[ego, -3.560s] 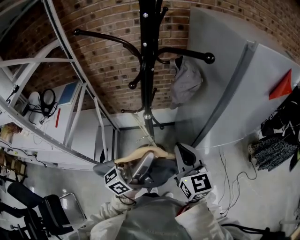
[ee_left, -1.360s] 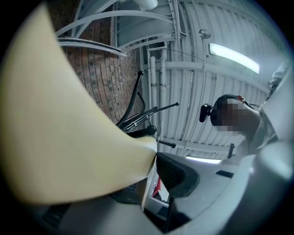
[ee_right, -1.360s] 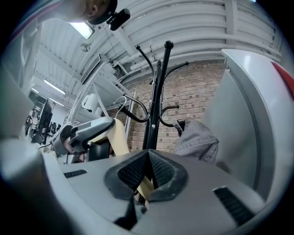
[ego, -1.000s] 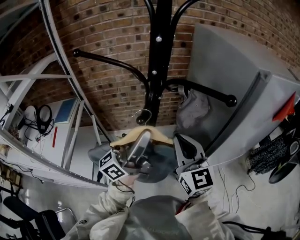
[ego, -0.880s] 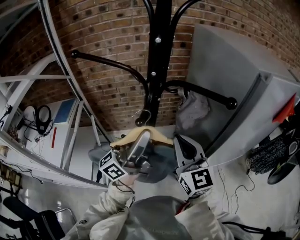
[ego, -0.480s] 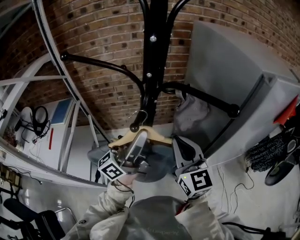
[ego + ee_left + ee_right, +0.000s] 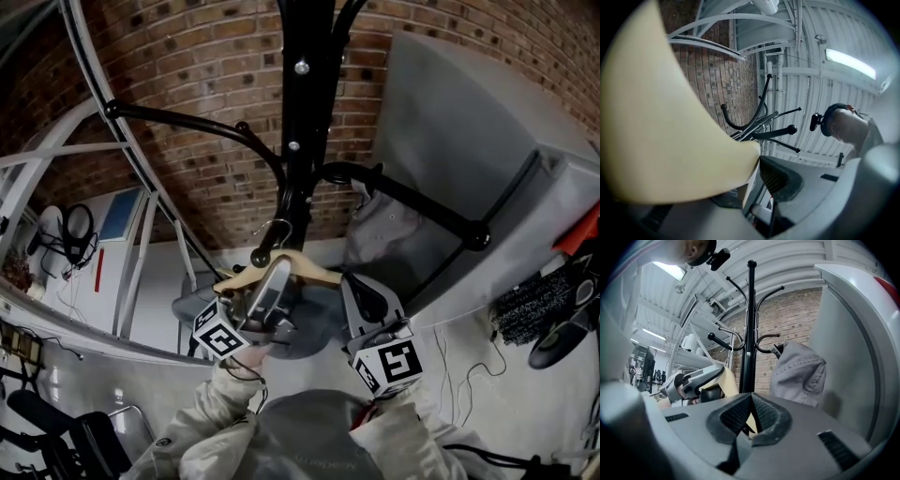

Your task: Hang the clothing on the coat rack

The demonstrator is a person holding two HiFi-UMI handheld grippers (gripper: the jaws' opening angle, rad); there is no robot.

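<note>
The black coat rack (image 7: 302, 103) stands against the brick wall, and a grey garment (image 7: 382, 220) hangs from its right arm. My left gripper (image 7: 270, 286) is shut on a wooden hanger (image 7: 281, 265). The hanger's metal hook (image 7: 274, 228) is close to the knob of a low rack arm (image 7: 258, 255). Grey clothing (image 7: 314, 328) hangs from the hanger between the grippers. In the left gripper view the hanger (image 7: 670, 136) fills the left side and the rack (image 7: 759, 124) lies beyond. My right gripper (image 7: 367, 298) is shut beside the clothing. In the right gripper view the pads (image 7: 761, 416) meet, with the rack (image 7: 749, 333) ahead.
A tall grey cabinet (image 7: 459, 122) stands right of the rack. White metal framing (image 7: 141, 234) and a shelf with headphones (image 7: 73, 230) are at the left. Dark items (image 7: 553, 319) lie on the floor at the right, and a chair (image 7: 94, 441) is at the bottom left.
Both grippers have carried the hanger and clothing up and closer to the rack. The hook has come beside the low arm's knob. Both grips look unchanged.
</note>
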